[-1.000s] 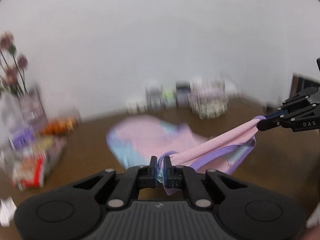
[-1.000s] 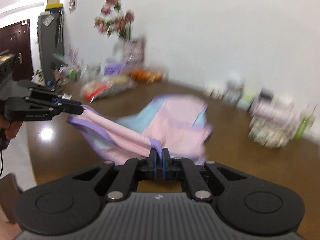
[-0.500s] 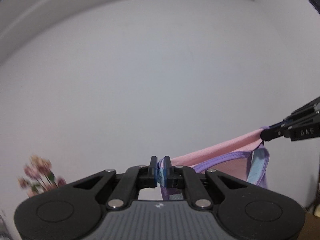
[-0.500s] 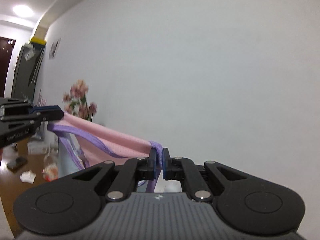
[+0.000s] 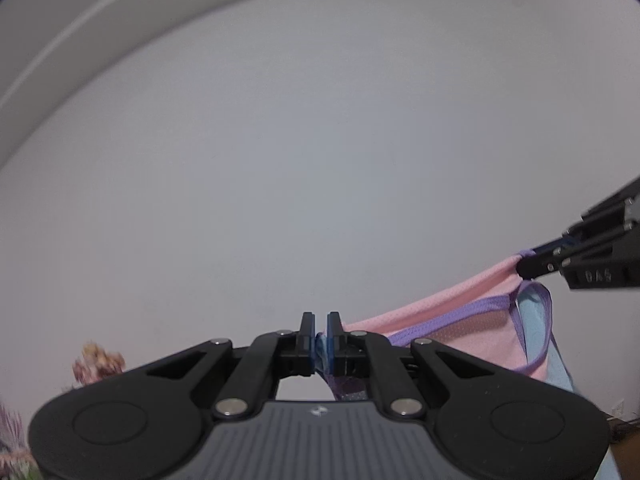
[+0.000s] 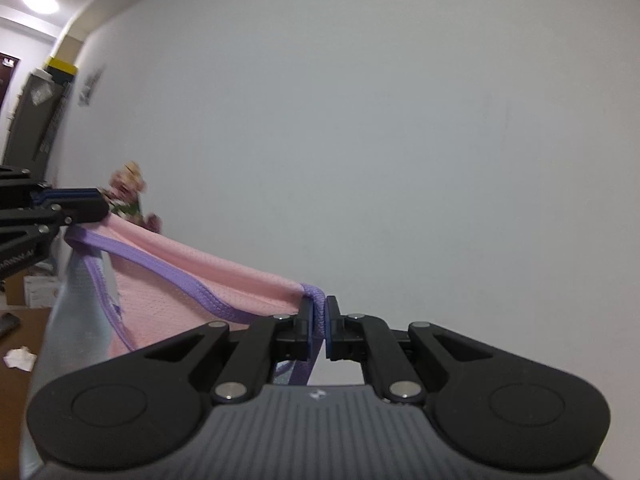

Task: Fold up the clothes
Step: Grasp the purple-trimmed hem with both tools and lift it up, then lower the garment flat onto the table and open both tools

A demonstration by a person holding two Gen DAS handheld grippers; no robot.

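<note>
- The white wall (image 6: 400, 140) fills nearly all of both wrist views, with a ceiling edge (image 5: 120, 28) curving across the top of the left one. At the far left of the right view a ceiling lamp (image 6: 38, 0) glows over a tall dark cabinet (image 6: 36, 116).
- The brown bench (image 6: 16, 364) shows only as a sliver low on the left of the right view, well below the cloth, with a crumpled white scrap (image 6: 20, 358) lying on it. A bunch of pink flowers (image 6: 130, 190) stands against the wall.
- The garment (image 6: 192, 280), pink mesh with purple trim and a pale blue panel, hangs in the air between the two hands, clear of the bench. Its top edge runs nearly taut from one grip to the other, and the rest drops loosely below.
- It looks light, thin and very soft. I judge it will sag and swing rather than hold a shape, and the mesh could slide in a pinch. The bound purple edge at the two top corners seems the surest place to hold it.
- The left gripper (image 5: 321, 338) has its fingers closed on a bunched corner of the cloth.
- The right gripper (image 6: 318, 320) has its fingers clamped on the purple binding at the other corner.
</note>
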